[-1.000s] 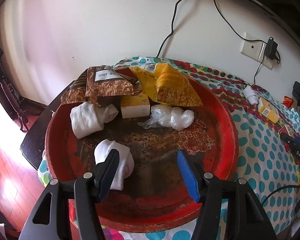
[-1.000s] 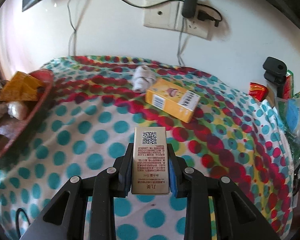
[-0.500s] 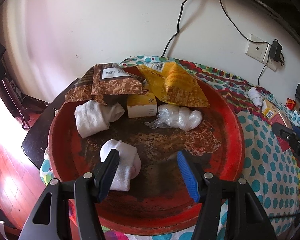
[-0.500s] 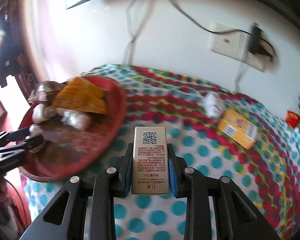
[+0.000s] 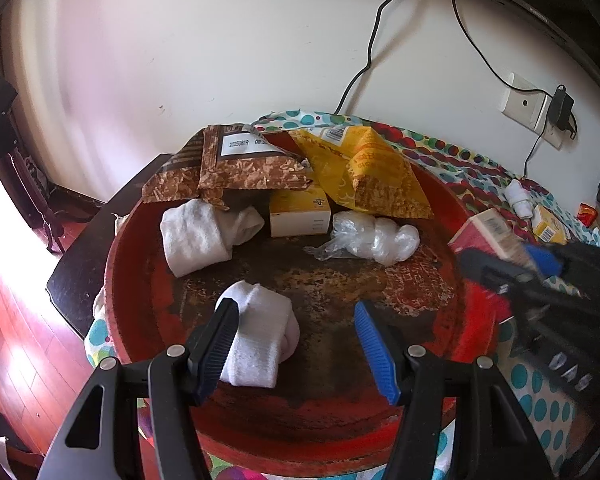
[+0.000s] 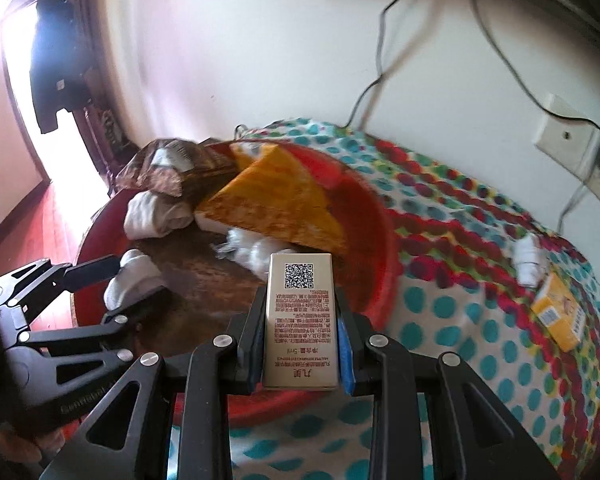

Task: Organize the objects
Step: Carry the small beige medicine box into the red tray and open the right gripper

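Right wrist view: a slim gold carton [image 6: 300, 320] is clamped across its narrow sides by the right gripper [image 6: 300, 344], printed face and QR code up, poised above the near rim of the red tray [image 6: 380, 216]. Carton judged light, stiff and thin-walled; its glossy skin could slide, so a hold low on the long edges, as shown, is preferred over the broad faces, which would likely dent. Left wrist view: the left gripper [image 5: 296, 350] is held wide open over the tray floor, one pad just beside a rolled white sock [image 5: 260, 340], nothing pinched. Sock judged soft and compressible; it is best taken across the roll's middle. Free floor remains near the clear plastic bundle [image 5: 376, 238].
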`<state>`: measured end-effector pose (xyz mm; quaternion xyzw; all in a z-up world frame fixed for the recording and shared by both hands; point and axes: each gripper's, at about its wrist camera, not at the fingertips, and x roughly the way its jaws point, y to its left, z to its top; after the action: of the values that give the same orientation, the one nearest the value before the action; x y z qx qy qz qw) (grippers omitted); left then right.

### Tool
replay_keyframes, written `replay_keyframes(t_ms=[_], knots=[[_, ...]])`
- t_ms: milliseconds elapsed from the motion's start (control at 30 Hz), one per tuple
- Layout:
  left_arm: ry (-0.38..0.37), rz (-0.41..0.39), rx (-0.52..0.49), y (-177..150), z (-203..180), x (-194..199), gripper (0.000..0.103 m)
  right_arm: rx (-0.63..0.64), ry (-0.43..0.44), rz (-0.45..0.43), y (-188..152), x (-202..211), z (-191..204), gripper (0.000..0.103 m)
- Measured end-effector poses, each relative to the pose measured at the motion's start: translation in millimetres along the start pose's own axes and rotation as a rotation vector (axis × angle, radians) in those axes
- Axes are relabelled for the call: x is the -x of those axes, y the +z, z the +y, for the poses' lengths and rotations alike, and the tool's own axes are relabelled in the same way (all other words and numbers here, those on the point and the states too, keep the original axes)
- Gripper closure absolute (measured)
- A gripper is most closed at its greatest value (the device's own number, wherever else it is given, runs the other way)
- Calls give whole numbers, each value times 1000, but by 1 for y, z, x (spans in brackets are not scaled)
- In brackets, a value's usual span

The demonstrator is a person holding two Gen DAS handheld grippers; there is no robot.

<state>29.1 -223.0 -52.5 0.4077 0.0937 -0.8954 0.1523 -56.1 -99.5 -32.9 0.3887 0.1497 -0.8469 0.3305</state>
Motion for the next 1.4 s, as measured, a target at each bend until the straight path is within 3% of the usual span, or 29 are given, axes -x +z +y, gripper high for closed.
replay_keyframes(t_ms=[233, 667, 1100, 1200, 1400], knots=[[11, 5, 19, 1, 5, -2, 41, 14, 7, 36, 3, -22, 14, 75], [28, -7, 59, 4, 23, -2, 41, -18, -35, 87, 9, -58, 2, 75], [45, -19, 44, 4, 21, -2, 41, 18, -47, 89, 5, -63, 8, 75], [47, -20, 40, 4, 20, -2, 41, 25, -47, 74, 4, -59, 9, 63], [54, -30, 31, 3, 18, -1, 41, 11, -57, 41, 3, -46, 3, 51]])
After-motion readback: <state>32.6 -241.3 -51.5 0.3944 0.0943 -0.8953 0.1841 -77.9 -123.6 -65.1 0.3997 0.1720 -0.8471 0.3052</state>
